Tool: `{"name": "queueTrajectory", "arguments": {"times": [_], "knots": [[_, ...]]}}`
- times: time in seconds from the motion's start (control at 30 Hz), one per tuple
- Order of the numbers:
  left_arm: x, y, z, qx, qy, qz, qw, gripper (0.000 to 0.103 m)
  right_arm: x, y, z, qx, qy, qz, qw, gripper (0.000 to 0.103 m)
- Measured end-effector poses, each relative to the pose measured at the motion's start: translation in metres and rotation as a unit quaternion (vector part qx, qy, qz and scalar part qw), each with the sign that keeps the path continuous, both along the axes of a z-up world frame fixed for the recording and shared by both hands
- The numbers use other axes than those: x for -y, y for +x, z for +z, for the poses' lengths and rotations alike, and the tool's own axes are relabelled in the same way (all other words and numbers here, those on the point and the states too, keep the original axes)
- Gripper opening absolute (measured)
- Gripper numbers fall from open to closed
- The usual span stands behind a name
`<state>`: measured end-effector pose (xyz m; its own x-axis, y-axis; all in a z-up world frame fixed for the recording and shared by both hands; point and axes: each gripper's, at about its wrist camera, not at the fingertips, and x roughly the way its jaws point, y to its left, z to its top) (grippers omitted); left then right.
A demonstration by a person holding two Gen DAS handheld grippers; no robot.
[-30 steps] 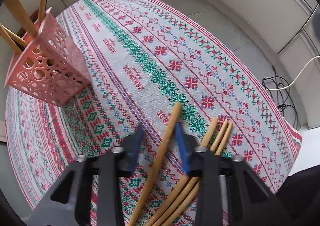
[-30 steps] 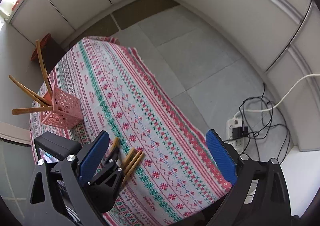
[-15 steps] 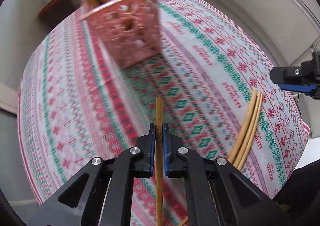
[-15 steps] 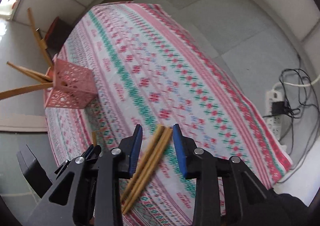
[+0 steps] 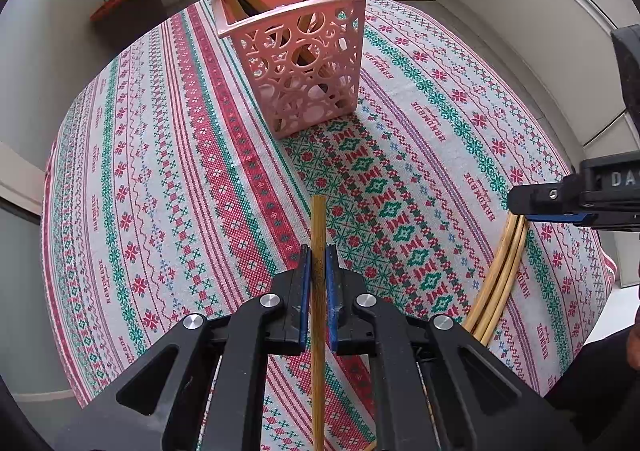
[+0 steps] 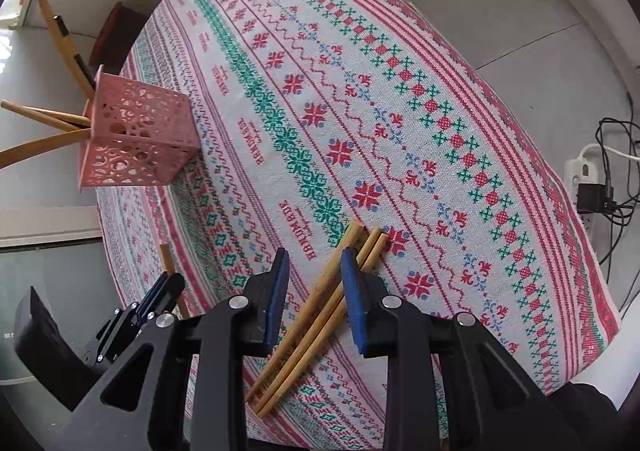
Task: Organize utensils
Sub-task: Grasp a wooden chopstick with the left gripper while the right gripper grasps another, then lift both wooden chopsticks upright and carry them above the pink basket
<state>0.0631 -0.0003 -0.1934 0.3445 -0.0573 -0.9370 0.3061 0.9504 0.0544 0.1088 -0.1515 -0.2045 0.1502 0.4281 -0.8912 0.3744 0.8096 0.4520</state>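
Observation:
My left gripper is shut on a wooden chopstick, held above the patterned tablecloth and pointing toward the pink perforated holder, which holds several wooden utensils. In the right wrist view the left gripper and its chopstick show at lower left, the holder at left. My right gripper is open, low over three wooden chopsticks lying together on the cloth; one lies between the jaws, the others run under the right finger. These chopsticks and the right gripper also show in the left wrist view.
The table is covered by a red, green and white cross-stitch cloth. A dark red stool stands beyond the table. A power strip with cables lies on the floor to the right. Grey floor and white walls surround the table.
My left gripper closed on one chopstick, lifted it and swung to face the pink holder. My right gripper narrowed and came down over the three remaining chopsticks.

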Motion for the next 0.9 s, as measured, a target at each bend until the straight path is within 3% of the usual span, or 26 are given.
{"name": "queueTrajectory", "arguments": {"times": [0.13, 0.3, 0.37, 0.4, 0.57, 0.67, 0.9], "knots": [[-0.002, 0.005, -0.001, 0.002, 0.002, 0.003, 1.0000, 0.006, -0.007, 0.006, -0.009, -0.018, -0.021, 0.005, 1.000, 0.026], [-0.008, 0.006, 0.003, 0.012, 0.003, 0.014, 0.9998, 0.006, -0.032, 0.012, -0.003, -0.009, -0.093, 0.030, 0.995, 0.031], [-0.011, 0.004, 0.008, 0.024, 0.002, 0.019, 0.9995, 0.006, -0.045, 0.011, -0.002, 0.011, -0.136, 0.034, 0.990, 0.027], [-0.012, 0.003, 0.012, 0.032, 0.002, 0.022, 0.9993, 0.006, -0.050, 0.010, -0.001, 0.022, -0.154, 0.035, 0.987, 0.016], [-0.027, -0.009, 0.045, 0.084, -0.013, 0.026, 0.9960, 0.006, -0.066, -0.006, 0.001, 0.055, -0.135, 0.020, 0.989, 0.010], [-0.045, -0.020, 0.072, 0.118, -0.025, 0.032, 0.9922, 0.006, -0.082, -0.027, 0.023, 0.108, -0.131, 0.034, 0.985, 0.009], [-0.094, -0.037, 0.126, 0.179, -0.054, 0.071, 0.9798, 0.006, -0.122, -0.070, 0.111, 0.247, -0.094, 0.103, 0.959, 0.008]]}}
